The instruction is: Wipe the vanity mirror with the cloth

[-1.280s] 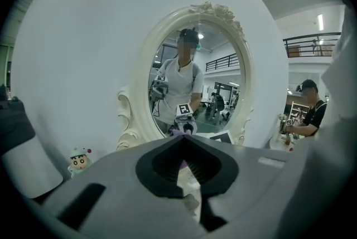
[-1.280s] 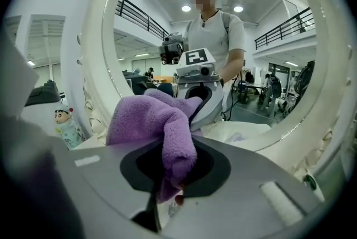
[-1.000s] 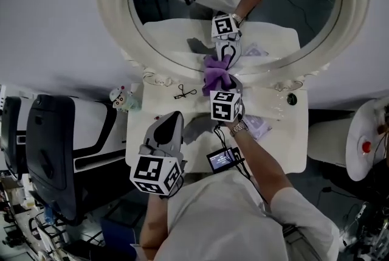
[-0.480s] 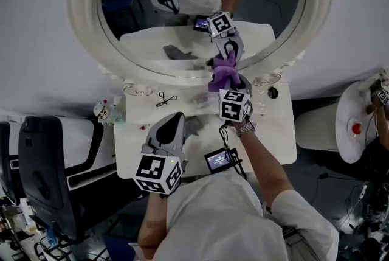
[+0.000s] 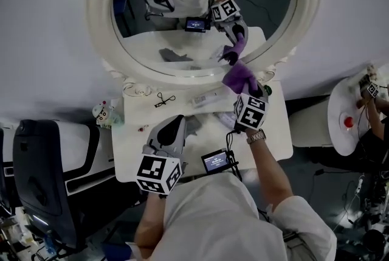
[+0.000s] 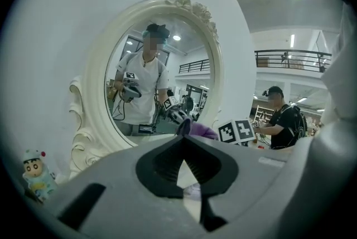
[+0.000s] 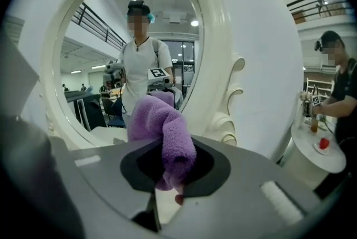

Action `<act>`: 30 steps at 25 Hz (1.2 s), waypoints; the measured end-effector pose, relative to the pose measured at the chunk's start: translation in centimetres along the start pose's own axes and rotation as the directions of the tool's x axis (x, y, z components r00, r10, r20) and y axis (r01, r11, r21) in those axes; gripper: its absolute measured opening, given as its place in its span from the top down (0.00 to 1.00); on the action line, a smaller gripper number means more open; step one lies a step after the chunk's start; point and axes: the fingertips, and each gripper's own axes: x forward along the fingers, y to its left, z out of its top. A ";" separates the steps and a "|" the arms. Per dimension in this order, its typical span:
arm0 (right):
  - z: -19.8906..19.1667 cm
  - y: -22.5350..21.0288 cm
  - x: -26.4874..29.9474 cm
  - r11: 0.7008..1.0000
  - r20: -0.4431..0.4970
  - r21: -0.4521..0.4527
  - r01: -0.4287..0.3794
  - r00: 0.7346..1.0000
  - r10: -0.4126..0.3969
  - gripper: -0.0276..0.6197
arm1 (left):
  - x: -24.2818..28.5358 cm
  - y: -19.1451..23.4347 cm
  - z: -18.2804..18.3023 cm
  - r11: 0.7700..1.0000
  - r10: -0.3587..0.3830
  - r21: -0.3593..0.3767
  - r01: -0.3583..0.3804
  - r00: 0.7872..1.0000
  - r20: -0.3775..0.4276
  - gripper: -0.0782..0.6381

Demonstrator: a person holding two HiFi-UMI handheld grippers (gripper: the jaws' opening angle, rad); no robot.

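There are two hand-held grippers, one cloth and one vanity mirror. The right hand-held gripper (image 5: 244,88) has its jaws closed on the purple cloth (image 5: 239,76), which bunches up out of them. It is raised at the lower right of the oval vanity mirror (image 5: 182,41), close to the white carved frame. No view shows whether the cloth touches the glass. The glass shows its purple reflection just above it.

The left hand-held gripper (image 5: 175,120) is over the white worktop (image 5: 276,132), well short of the mirror. Its jaws are together at the tips with nothing between them.

On the worktop are one small figurine (image 5: 104,112) at the left edge, one small lit screen (image 5: 217,161) at the near edge, and one thin black looped item (image 5: 161,99) too small to identify. Flat pale items beside the right hand-held gripper are hard to make out.

One black chair (image 5: 45,162) stands at the left and one round side table (image 5: 341,126) at the right, both cut off by the picture edge. A second person (image 7: 337,93) stands at that table.
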 end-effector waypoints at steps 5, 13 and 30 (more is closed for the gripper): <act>2.0 0.5 -7.8 0.984 0.149 0.092 -0.153 0.979 0.139 0.87 | -2.1 0.1 -1.5 0.997 -0.076 -0.017 0.076 0.997 0.022 0.89; 3.6 0.8 -25.1 0.908 0.368 0.254 -0.332 0.902 0.227 0.87 | -5.7 -2.8 -3.9 0.964 -0.264 0.058 0.260 0.961 0.081 0.89; -3.5 -0.2 -43.1 0.856 0.410 0.112 -0.504 0.809 0.422 0.87 | -21.2 -14.0 -9.9 0.997 0.055 0.033 -0.065 0.970 0.239 0.89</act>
